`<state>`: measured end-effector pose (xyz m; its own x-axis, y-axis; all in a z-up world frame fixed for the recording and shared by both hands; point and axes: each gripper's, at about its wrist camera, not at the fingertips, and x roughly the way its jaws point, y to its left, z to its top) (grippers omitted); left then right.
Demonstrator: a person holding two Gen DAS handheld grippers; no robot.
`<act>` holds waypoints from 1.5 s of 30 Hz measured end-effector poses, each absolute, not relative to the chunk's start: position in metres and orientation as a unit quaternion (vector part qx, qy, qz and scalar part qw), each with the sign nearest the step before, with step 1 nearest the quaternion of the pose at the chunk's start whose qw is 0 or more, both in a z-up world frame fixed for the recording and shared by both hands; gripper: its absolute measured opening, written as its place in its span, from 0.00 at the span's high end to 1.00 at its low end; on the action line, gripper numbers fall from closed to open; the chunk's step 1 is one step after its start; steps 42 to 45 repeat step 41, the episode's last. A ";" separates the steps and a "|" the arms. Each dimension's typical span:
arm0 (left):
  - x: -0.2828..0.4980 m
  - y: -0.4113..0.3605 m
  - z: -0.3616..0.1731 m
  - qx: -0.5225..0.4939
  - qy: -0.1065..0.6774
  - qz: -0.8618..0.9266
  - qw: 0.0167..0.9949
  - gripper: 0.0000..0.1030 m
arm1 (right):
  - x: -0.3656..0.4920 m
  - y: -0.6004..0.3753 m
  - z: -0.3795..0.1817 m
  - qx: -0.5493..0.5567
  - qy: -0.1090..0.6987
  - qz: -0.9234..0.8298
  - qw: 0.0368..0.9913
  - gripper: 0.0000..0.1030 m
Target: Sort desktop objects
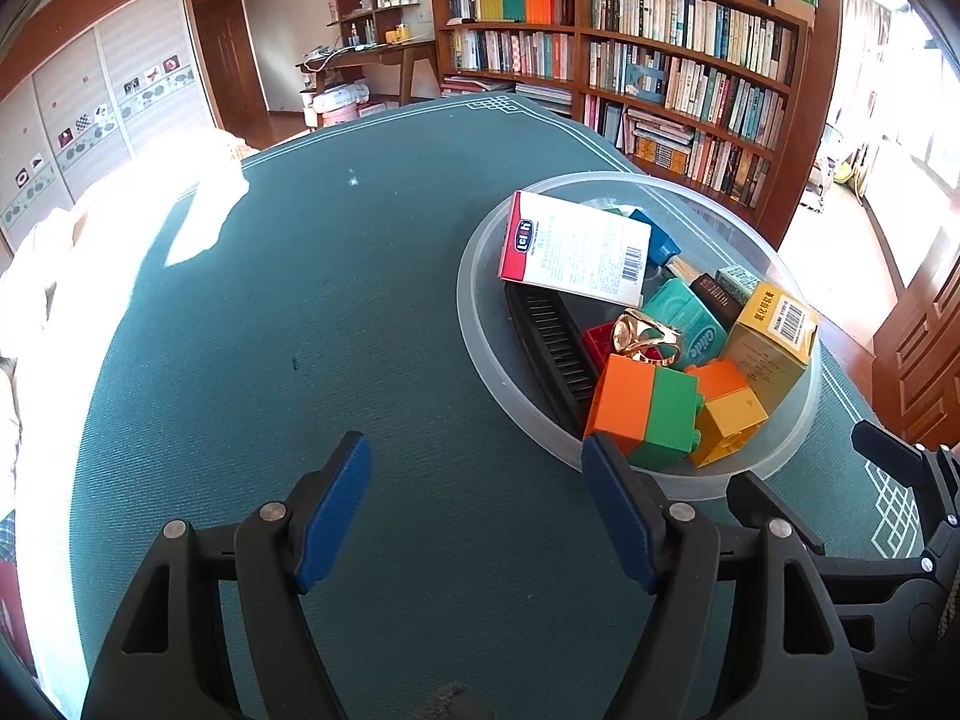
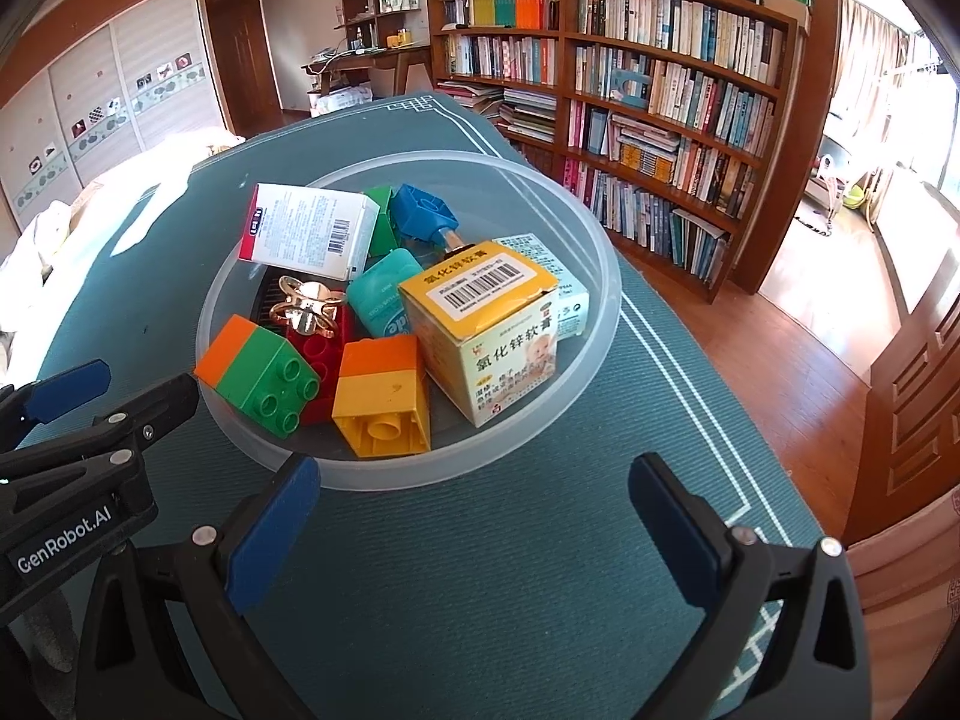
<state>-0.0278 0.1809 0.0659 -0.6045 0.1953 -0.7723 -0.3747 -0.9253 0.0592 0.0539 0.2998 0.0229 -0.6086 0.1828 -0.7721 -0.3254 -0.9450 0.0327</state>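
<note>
A clear plastic bowl (image 2: 576, 240) stands on the green table mat (image 2: 480, 600); it also shows in the left wrist view (image 1: 480, 324). It holds a white and red box (image 2: 306, 231), a yellow medicine box (image 2: 486, 324), an orange-green brick (image 2: 258, 372), an orange-yellow brick (image 2: 381, 396), a teal floss box (image 2: 384, 294), a gold clip (image 2: 306, 303) and a black comb (image 1: 552, 348). My right gripper (image 2: 474, 510) is open and empty just in front of the bowl. My left gripper (image 1: 477, 498) is open and empty, left of the bowl.
The mat's right edge (image 2: 720, 420) drops to a wooden floor (image 2: 798, 330). A tall bookshelf (image 2: 648, 72) stands behind. White cloth (image 1: 210, 192) lies at the mat's far left. The left gripper's body (image 2: 72, 456) shows beside the right one.
</note>
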 end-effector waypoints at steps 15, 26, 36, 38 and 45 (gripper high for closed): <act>-0.030 0.186 0.067 -0.424 0.096 0.883 0.173 0.26 | 0.056 0.300 0.023 -0.420 0.081 0.892 0.145 0.00; -0.029 0.186 0.066 -0.425 0.100 0.883 0.175 0.26 | 0.056 0.300 0.022 -0.419 0.082 0.893 0.146 0.00; -0.028 0.186 0.067 -0.416 0.104 0.886 0.177 0.26 | 0.056 0.300 0.022 -0.418 0.082 0.893 0.146 0.00; -0.027 0.185 0.067 -0.411 0.105 0.888 0.178 0.26 | 0.056 0.300 0.022 -0.419 0.083 0.892 0.146 0.00; -0.028 0.182 0.067 -0.410 0.105 0.888 0.177 0.26 | 0.055 0.299 0.023 -0.421 0.083 0.892 0.145 0.00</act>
